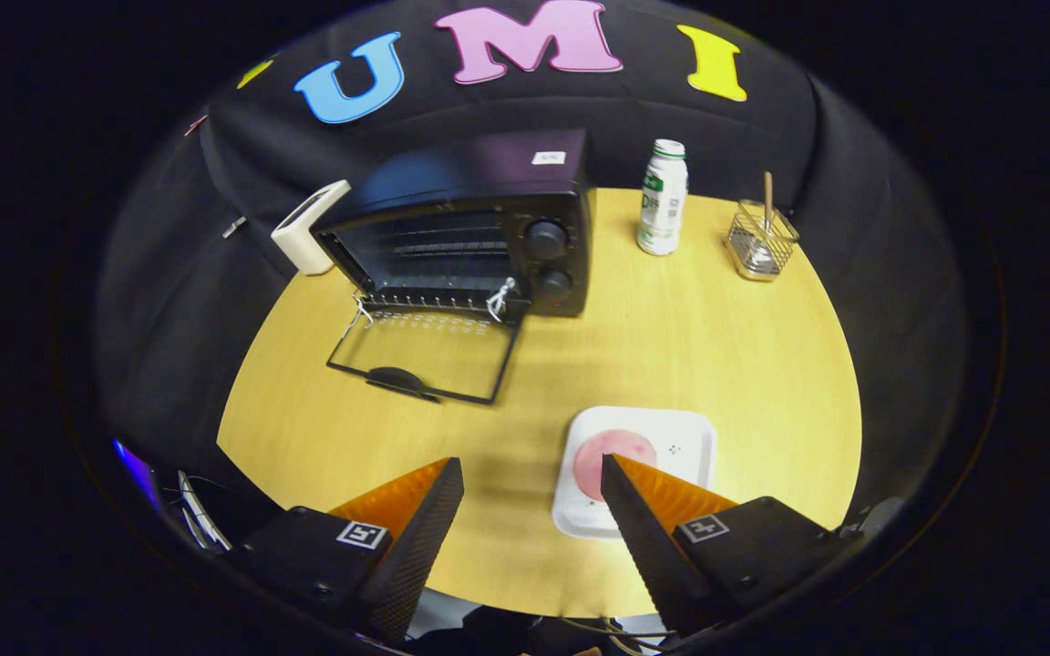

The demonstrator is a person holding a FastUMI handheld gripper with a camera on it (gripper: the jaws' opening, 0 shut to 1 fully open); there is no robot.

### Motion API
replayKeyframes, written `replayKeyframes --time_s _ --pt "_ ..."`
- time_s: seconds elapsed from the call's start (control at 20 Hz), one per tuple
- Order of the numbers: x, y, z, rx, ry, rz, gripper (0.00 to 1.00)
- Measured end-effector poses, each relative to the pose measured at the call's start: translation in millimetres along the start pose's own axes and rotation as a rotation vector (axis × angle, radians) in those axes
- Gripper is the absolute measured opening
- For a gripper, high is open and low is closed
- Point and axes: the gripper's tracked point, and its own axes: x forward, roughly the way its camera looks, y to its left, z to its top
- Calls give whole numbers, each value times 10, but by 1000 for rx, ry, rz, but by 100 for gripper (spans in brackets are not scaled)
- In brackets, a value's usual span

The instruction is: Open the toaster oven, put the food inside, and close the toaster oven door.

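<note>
A black toaster oven stands at the far side of the round wooden table, its glass door folded down flat and the rack inside bare. Nearer me, a white square plate holds a round pink piece of food. My gripper hangs open above the table's near edge, nothing between its fingers. The right finger's tip overlaps the food and plate in the view; the left finger is over bare wood. The oven lies well beyond the fingers, to the left.
A white bottle with a green label stands right of the oven. A wire basket with a stick in it sits further right. A white box leans at the oven's left side.
</note>
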Motion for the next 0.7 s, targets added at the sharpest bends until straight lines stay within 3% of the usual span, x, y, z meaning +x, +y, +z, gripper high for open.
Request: replayKeyframes --time_s 0.3,0.45,0.6,0.7 --pt "188 -929 -271 88 152 -61 99" --pt "406 -1192 -397 143 229 -60 99" --pt "605 -1314 -565 125 317 -54 92" --pt "729 -1318 -595 106 344 -39 92"
